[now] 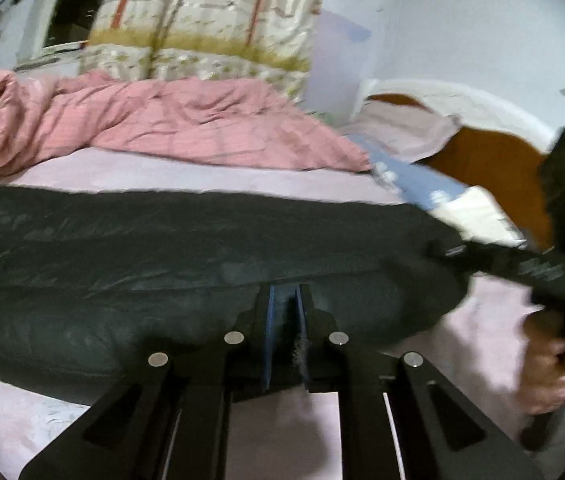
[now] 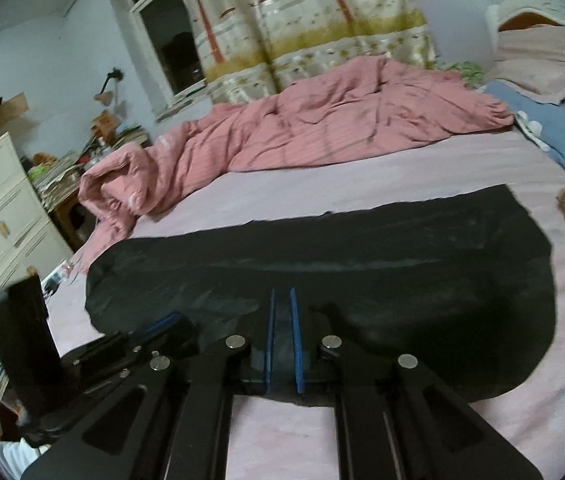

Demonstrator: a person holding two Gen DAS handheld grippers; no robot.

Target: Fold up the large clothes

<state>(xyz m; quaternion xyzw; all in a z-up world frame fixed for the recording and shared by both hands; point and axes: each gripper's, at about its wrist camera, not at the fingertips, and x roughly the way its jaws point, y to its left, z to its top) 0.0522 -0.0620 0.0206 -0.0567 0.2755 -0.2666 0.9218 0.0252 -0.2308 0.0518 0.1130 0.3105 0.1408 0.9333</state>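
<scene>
The dark garment [image 1: 202,264] lies flat across the near bed [image 2: 362,184]. Both the left gripper [image 1: 285,292] and right gripper [image 2: 281,296] pinch its near edge (jaws almost closed); lifting evenly should keep the fold straight.

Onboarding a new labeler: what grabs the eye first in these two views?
The big black garment spread flat across the near part of the pink bed sheet dominates both views. Both tools are shut on its near edge: the left tool toward its left end, the right tool further right. Behind it, a rumpled pink quilt is heaped along the far side of the bed, under a patterned curtain.
</scene>
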